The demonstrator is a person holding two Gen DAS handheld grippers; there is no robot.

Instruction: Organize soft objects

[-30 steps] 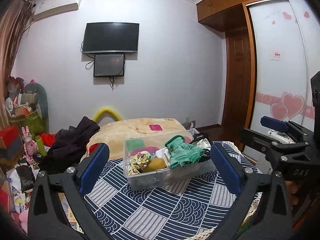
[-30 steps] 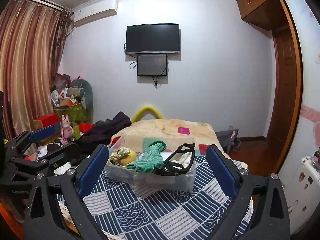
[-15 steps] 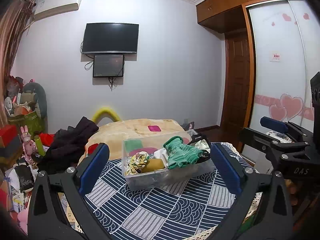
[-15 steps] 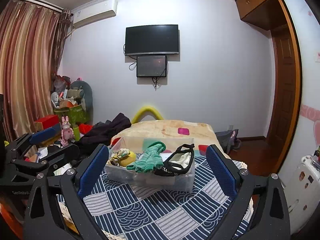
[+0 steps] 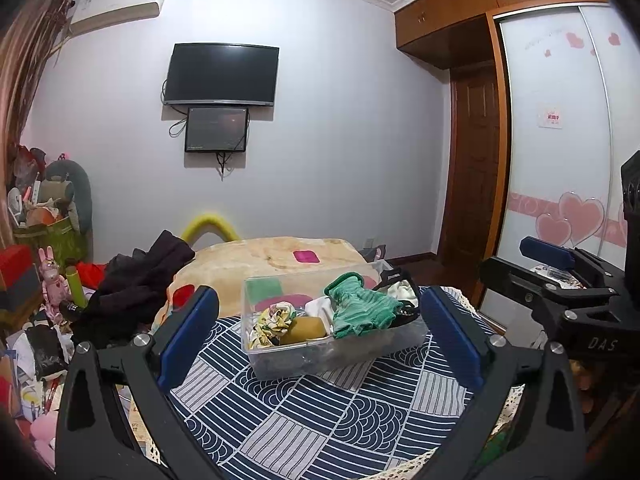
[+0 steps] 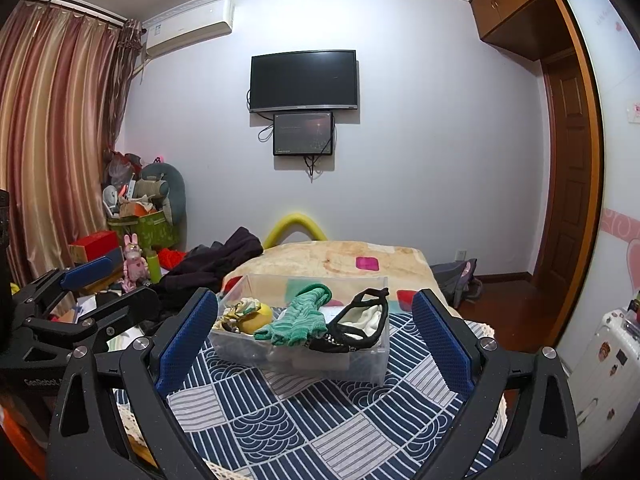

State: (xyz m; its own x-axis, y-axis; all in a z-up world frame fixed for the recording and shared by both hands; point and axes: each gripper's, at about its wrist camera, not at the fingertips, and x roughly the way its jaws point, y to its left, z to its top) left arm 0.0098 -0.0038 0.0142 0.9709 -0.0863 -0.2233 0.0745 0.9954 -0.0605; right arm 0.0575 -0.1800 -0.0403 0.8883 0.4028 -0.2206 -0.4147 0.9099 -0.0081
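A clear plastic box [image 5: 340, 354] [image 6: 376, 364] stands on a blue and white patterned cloth [image 5: 320, 416] [image 6: 320, 424]. In it lie a green knitted cloth [image 5: 360, 308] [image 6: 300, 316], a floral scrunchie [image 5: 276, 316], a mustard-yellow soft piece [image 5: 308, 328] [image 6: 252, 318] and a black and white garment [image 6: 360, 320]. My left gripper [image 5: 320, 332] is open and empty, held back from the box. My right gripper [image 6: 314, 336] is open and empty, also short of the box. Each gripper shows in the other's view, the right one [image 5: 560, 280] and the left one [image 6: 80, 300].
Behind the box lies a beige blanket [image 5: 272, 256] with a pink square patch. Dark clothes [image 5: 136, 284] are heaped on the left. Clutter and a pink rabbit toy [image 6: 134, 256] fill the left floor. A white suitcase [image 6: 608, 364] and wardrobe [image 5: 560, 160] stand on the right.
Both grippers have drifted a little while staying open. The box and its contents have not moved.
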